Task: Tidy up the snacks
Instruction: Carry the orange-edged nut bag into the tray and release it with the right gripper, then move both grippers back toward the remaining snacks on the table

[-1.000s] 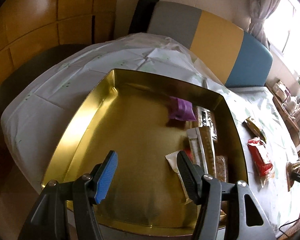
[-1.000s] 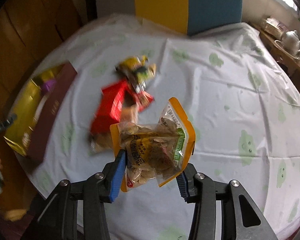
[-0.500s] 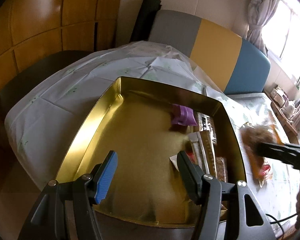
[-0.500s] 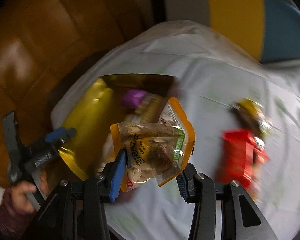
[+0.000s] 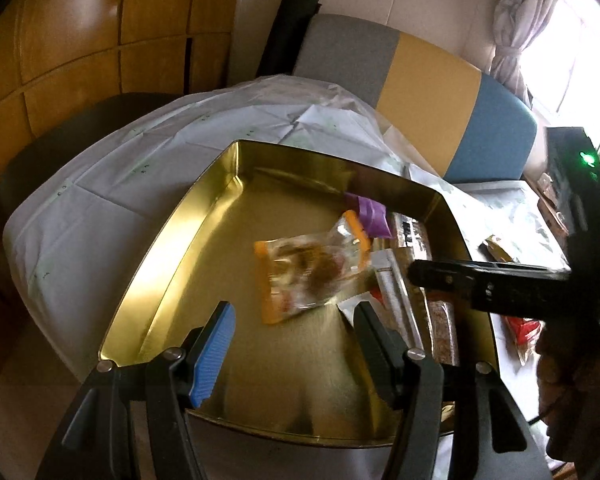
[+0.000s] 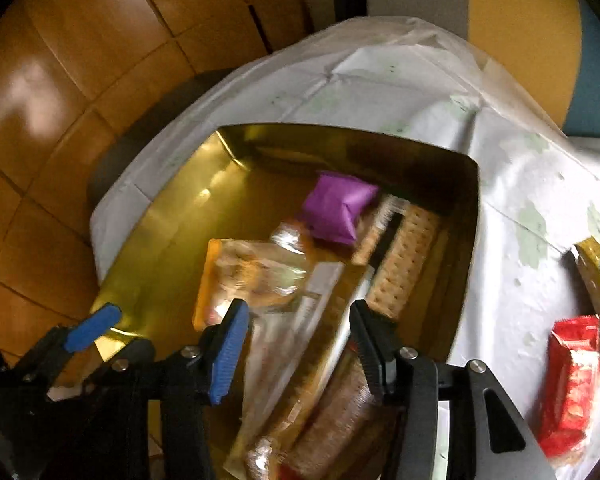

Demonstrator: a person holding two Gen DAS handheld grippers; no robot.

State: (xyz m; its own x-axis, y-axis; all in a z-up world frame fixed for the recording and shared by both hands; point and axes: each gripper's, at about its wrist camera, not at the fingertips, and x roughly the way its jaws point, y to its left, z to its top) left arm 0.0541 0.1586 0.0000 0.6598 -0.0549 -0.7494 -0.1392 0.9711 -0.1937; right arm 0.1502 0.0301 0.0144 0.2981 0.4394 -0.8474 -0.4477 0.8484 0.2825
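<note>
Left wrist view looks down into a shallow gold tin (image 5: 172, 236) on a table under a pale tablecloth (image 5: 100, 184). The left gripper (image 5: 292, 332) hangs over the tin's near edge, its blue and black fingers spread wide with nothing between them.

A clear seed packet with orange edges (image 5: 312, 272) lies near the middle of the tin, blurred, so its print cannot be read. Just beyond it sits a small purple packet (image 5: 370, 216). Along the tin's right side lie long wrapped bars and a cracker sleeve (image 5: 406, 240), partly hidden by the right gripper (image 5: 428, 276), which enters from the right as a dark arm; its fingertips cannot be told apart in this view.

Right wrist view shows the right gripper (image 6: 296, 340) from behind. Its jaws have just been opening, and they stand apart with no packet clamped; the seed packet (image 6: 248, 276) rests on the tin floor beyond the blue finger. The purple packet (image 6: 336, 208) and cracker sleeve (image 6: 404, 268) lie farther in. The tin's near corner is cut off by the gripper bodies, and everything is smeared by motion.

Outside the tin, on the cloth to the right, lie a red packet (image 6: 572, 380) and a yellow packet (image 6: 594, 276), the latter cut off at the frame edge.
</note>
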